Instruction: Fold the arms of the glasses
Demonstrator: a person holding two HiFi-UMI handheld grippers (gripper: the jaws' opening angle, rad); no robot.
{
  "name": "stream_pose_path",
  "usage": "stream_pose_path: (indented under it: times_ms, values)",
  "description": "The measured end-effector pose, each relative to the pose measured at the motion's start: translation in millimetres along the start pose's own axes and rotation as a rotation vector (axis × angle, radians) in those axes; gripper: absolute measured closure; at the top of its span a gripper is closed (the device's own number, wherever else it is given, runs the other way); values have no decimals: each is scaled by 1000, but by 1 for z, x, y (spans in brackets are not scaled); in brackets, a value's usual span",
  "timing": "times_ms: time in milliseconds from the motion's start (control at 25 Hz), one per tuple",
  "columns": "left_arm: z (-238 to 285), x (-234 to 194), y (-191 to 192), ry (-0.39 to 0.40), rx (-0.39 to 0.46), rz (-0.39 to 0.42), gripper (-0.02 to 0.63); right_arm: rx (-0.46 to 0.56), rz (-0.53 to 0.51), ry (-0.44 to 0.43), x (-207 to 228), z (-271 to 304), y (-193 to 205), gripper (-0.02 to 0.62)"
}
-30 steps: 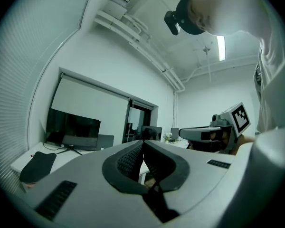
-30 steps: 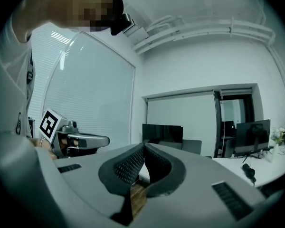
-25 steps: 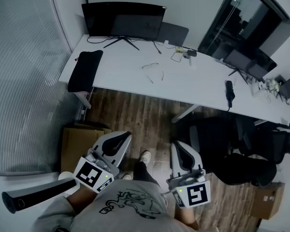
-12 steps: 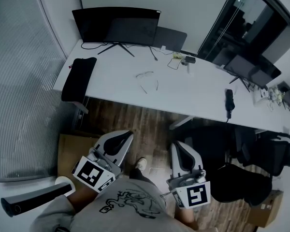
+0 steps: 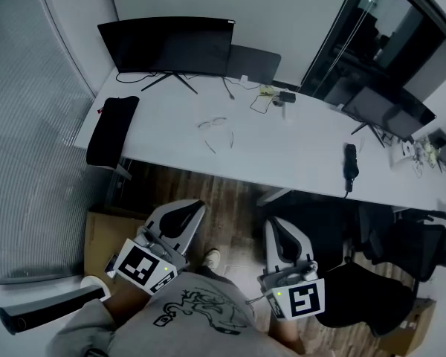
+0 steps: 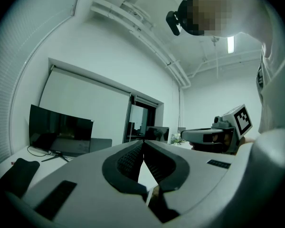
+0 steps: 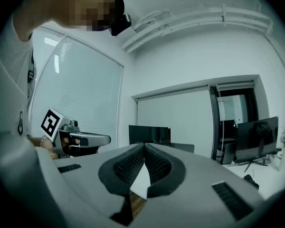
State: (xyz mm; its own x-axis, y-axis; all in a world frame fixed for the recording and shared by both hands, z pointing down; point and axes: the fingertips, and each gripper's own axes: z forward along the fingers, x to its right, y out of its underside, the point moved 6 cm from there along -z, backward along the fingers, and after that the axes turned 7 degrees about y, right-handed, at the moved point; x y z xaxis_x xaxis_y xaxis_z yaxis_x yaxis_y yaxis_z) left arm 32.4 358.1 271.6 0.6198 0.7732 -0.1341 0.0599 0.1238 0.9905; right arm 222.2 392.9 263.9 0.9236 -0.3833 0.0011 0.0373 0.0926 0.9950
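Glasses (image 5: 212,124): lying on the white desk (image 5: 297,151), upper centre-left of the frame, arms splayed open and trailing toward the desk's near edge. Left gripper (image 5: 187,210): hanging almost directly below them, jaws pressing together on nothing. Right gripper (image 5: 281,229): sitting lower right, likewise closed and empty. Left is judged nearer; both are standing well apart from the glasses.
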Motion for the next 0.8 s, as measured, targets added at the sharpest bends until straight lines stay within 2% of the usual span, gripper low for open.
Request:
stream_pose_path:
  times_ms: [320,800]
  values:
    - [26,1,6,-26,-12,-3,584,-7,17,-21,26,8,9,586]
    - [52,-23,10,-45,-19,-7,584,-11,16,-36,47,40,11,586]
